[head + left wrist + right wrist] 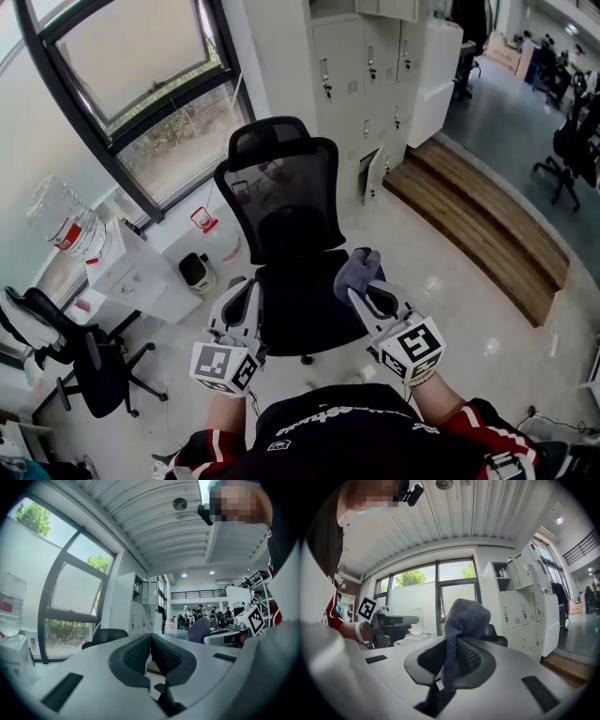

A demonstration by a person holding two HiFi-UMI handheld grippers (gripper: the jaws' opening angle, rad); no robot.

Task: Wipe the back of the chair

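Cloth (pixel 465 620), soft, grey and fluffy, is pinched tight in the right gripper (pixel 452 660). The two jaws squeeze the bottom of the cloth, and its top sticks up in a round bump. In the head view the cloth (pixel 357 269) is over the near right side of the seat, just beside the bottom right corner of the chair back.

The left gripper (pixel 246 286) is clenched too. Its jaws are pressed together with nothing between them. It is over the near left side of the seat, and the two grippers are side by side with a gap between them.

The black office chair with a see-through mesh back and a headrest (pixel 281 197) stands on the pale floor in front of the person. Its back is on the far side and its seat is on the near side, under the grippers.

Far and to the left is a big window with a dark frame (pixel 141 94). Tall white metal lockers (pixel 370 66) stand far and to the right of the chair. A long brown wooden step (pixel 478 216) runs along the right. A big clear water bottle with a red label (pixel 61 220) is on the left, and a second black chair on wheels (pixel 80 356) is near and to the left.
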